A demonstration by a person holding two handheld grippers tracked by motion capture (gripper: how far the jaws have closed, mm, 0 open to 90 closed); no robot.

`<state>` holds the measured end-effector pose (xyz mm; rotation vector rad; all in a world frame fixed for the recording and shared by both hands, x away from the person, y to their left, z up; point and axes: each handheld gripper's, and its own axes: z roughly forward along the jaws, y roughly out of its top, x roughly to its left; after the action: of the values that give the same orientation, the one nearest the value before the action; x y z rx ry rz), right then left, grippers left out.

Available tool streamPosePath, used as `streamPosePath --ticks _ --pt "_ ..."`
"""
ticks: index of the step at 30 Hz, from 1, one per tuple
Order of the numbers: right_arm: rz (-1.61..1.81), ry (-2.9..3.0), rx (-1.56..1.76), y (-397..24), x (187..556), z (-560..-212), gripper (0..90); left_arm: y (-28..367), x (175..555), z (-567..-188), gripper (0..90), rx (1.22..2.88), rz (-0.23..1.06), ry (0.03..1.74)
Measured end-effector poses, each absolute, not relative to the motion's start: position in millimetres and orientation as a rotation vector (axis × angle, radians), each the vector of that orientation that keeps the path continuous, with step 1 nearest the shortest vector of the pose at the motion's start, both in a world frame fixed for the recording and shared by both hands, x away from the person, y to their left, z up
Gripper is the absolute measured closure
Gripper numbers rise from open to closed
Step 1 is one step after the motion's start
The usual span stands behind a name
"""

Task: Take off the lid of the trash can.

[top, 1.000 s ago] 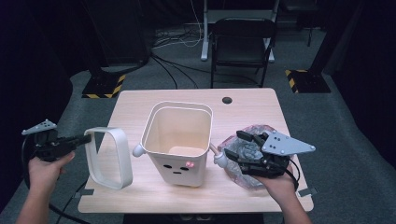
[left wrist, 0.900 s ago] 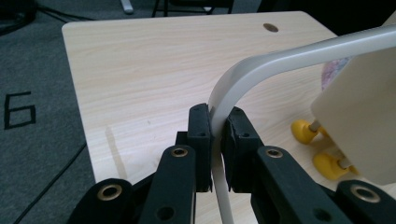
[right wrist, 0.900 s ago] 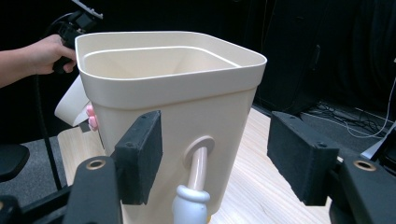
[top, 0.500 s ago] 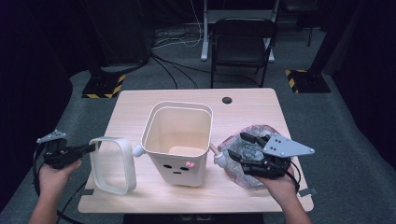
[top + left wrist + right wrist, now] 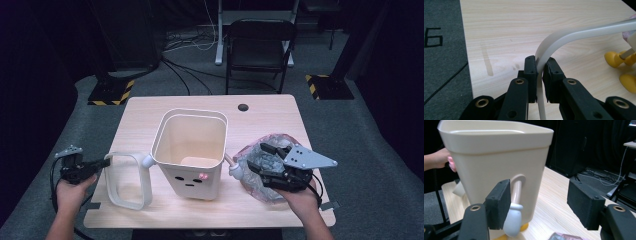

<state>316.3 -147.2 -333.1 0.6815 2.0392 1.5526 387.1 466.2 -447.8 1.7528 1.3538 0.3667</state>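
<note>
Left gripper [image 5: 539, 75]: jaws pinched tight on the thin wall of a cream plastic rectangular ring frame [image 5: 127, 179], at its rounded corner; the pads press on both faces of the strip.
Right gripper [image 5: 544, 202]: jaws stand wide apart with nothing clamped between them; it rests over a crumpled clear plastic bag [image 5: 264, 165] at the right of the table.
Ring frame: lies at the left part of the pale wooden table [image 5: 150, 112], just beside the bin, its left edge in the grip.
Bin: a cream plastic square waste bin with a small face and pink cheek [image 5: 191, 150] stands upright and open-topped mid-table, between the two grippers.
Bin's arm: a stubby cream arm with a white rounded hand [image 5: 514, 218] hangs just beside the right gripper's left pad.
Bin's feet: yellow rounded feet [image 5: 614, 59] rest on the table, seen in the left gripper view.
</note>
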Motion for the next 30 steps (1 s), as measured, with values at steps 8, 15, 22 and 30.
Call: streamPosePath --ticks 8,15,22,30 --pt "1.516 2.047 0.743 -154 324 -351 34.9 456 397 -462 79.4 1.773 0.392 1.365" --pt "1.505 2.045 0.786 -161 329 -362 34.9 449 404 -474 79.0 1.812 0.391 1.39" --pt "1.45 2.036 0.838 -168 333 -374 35.0 450 404 -480 74.6 1.818 0.392 1.405" --pt "1.4 2.028 0.883 -176 339 -386 35.0 453 398 -475 57.6 1.75 0.405 1.378"
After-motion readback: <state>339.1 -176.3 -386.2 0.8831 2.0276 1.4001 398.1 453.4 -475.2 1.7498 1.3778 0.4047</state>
